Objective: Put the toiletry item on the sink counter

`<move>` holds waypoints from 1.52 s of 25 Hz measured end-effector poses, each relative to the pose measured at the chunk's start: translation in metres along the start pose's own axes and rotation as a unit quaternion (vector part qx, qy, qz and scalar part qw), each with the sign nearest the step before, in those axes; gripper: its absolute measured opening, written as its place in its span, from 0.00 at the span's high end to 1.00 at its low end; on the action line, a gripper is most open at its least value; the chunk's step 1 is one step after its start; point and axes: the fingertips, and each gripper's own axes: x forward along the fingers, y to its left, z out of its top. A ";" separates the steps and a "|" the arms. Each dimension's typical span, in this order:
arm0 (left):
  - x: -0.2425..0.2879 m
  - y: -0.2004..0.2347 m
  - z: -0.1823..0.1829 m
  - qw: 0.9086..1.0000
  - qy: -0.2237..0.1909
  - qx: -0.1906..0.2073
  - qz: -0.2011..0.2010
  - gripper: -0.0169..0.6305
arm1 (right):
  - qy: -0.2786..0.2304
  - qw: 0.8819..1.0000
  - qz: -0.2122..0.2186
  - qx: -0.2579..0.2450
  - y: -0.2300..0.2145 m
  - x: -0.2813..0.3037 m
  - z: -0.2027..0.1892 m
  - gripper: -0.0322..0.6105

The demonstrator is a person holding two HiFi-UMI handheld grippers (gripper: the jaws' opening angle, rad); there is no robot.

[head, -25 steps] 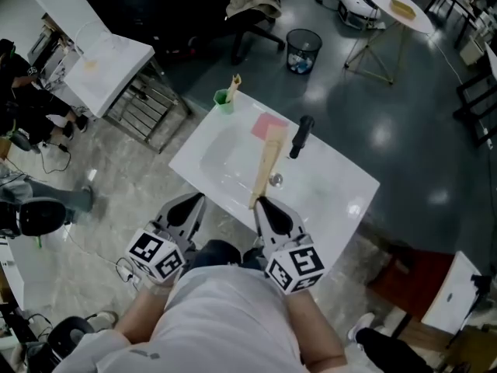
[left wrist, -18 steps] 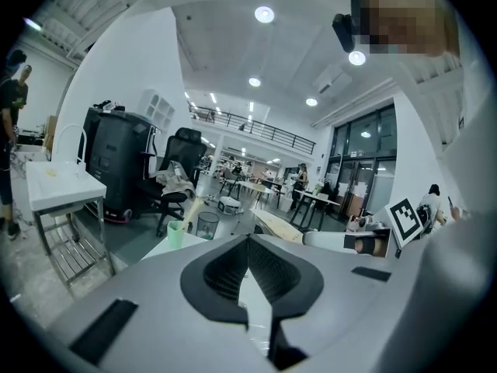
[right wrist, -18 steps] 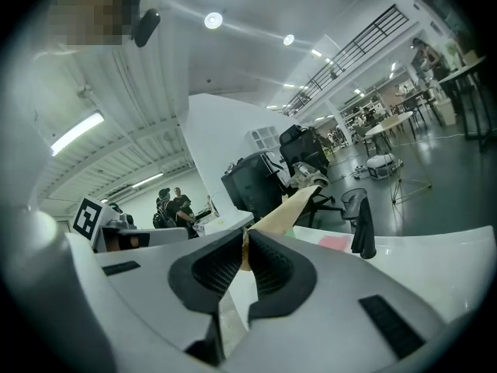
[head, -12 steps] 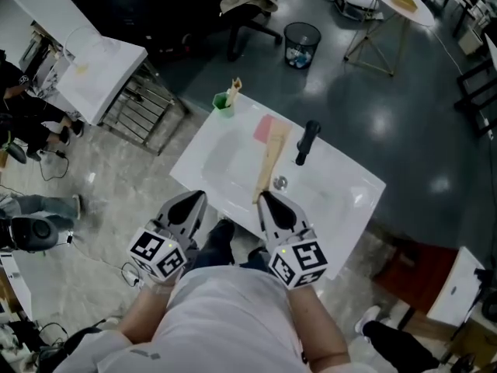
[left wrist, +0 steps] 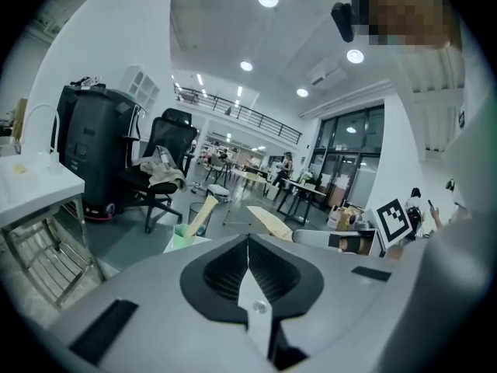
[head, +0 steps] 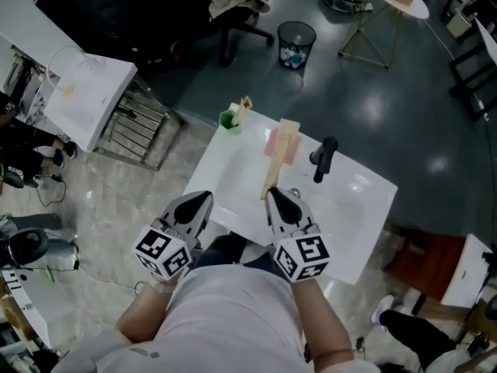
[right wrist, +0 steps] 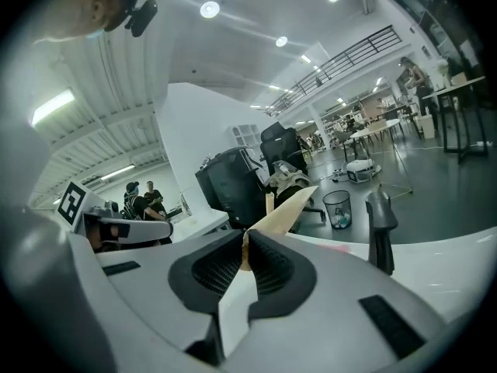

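A long flat beige toiletry tube [head: 278,158] is clamped at its near end in my right gripper [head: 273,196], which is shut on it. The tube reaches out over the white sink counter [head: 353,224], and its far end lies over a pink item [head: 271,141]. In the right gripper view the tube [right wrist: 283,212] sticks out from the closed right gripper [right wrist: 245,251]. My left gripper [head: 203,200] hovers at the sink's near edge, shut and empty; in its own view the left gripper [left wrist: 248,243] has its jaws meeting along a seam.
A black faucet [head: 322,158] stands on the counter to the right of the tube. At the far corner sits a green cup [head: 228,119] with a beige stick in it. A bin [head: 296,43], an office chair and a white side table [head: 78,92] stand beyond.
Both grippers have moved forward over the sink's near edge. The tube went with the right gripper, and its far end now lies over the pink item.
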 end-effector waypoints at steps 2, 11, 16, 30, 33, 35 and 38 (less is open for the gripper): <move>0.004 0.016 0.003 1.000 0.007 0.001 -0.006 0.95 | 0.001 1.000 -0.011 0.001 -0.003 0.019 -0.002 0.89; 0.028 0.074 0.005 0.998 0.041 0.010 -0.042 0.95 | 0.008 0.998 -0.057 0.010 -0.023 0.104 -0.019 0.89; 0.040 0.099 -0.001 0.996 0.069 0.030 -0.049 0.95 | 0.012 0.997 -0.073 0.012 -0.040 0.144 -0.040 0.89; 0.040 0.147 -0.020 0.993 0.103 0.042 -0.033 0.95 | 0.033 0.993 -0.107 0.044 -0.073 0.205 -0.096 0.89; 0.037 0.151 -0.023 0.993 0.106 0.042 -0.026 0.95 | 0.041 0.993 -0.105 0.041 -0.075 0.215 -0.106 0.89; 0.035 0.152 -0.025 0.993 0.108 0.041 -0.023 0.95 | 0.046 0.992 -0.106 0.039 -0.076 0.218 -0.113 0.89; 0.034 0.152 -0.029 0.993 0.110 0.045 -0.020 0.95 | 0.050 0.992 -0.109 0.037 -0.080 0.223 -0.122 0.89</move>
